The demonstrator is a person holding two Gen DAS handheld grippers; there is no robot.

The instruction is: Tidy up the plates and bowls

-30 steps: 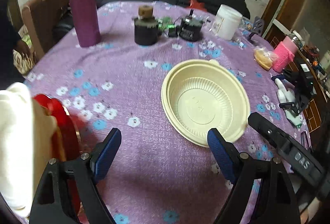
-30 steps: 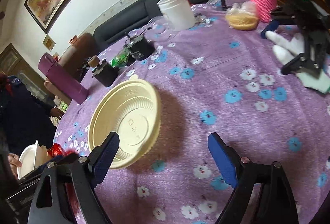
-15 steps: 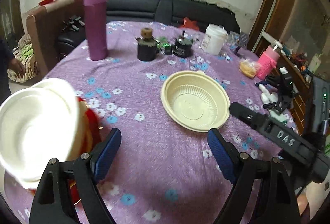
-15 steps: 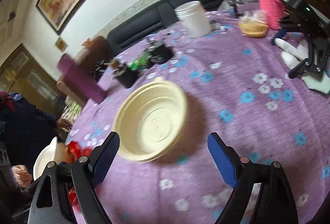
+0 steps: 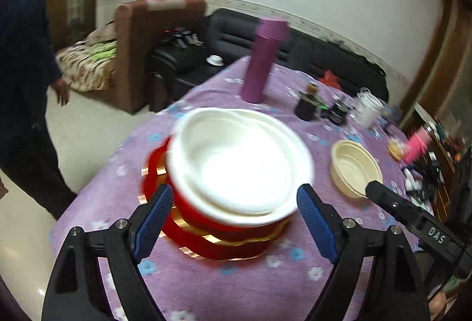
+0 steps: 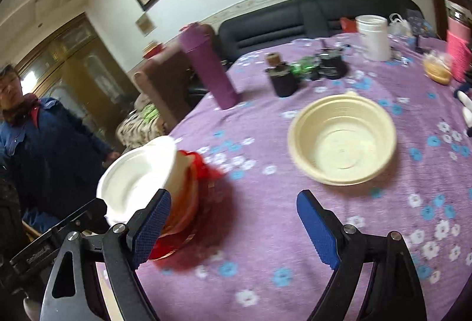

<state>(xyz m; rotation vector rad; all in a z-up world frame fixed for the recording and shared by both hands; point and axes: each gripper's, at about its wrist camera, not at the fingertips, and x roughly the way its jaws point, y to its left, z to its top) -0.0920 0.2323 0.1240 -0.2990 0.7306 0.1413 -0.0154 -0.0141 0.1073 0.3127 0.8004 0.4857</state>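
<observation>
Covering the round table, a purple flowered cloth (image 6: 309,232) carries a stack of white bowls (image 5: 239,164) on red-and-gold plates (image 5: 218,235) near its edge, a cream bowl (image 6: 342,138) well apart, while the left gripper (image 5: 234,220) and right gripper (image 6: 234,223) hover with jaws spread, holding nothing.

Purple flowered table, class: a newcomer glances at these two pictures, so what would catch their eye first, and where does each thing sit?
First, the stack of white bowls on red and gold dishes, near the table's edge, seen between the open fingers of the left hand-held gripper. Next, the lone cream bowl, empty and upright farther in on the purple flowered tablecloth. Behind it the tall purple flask stands upright.
</observation>
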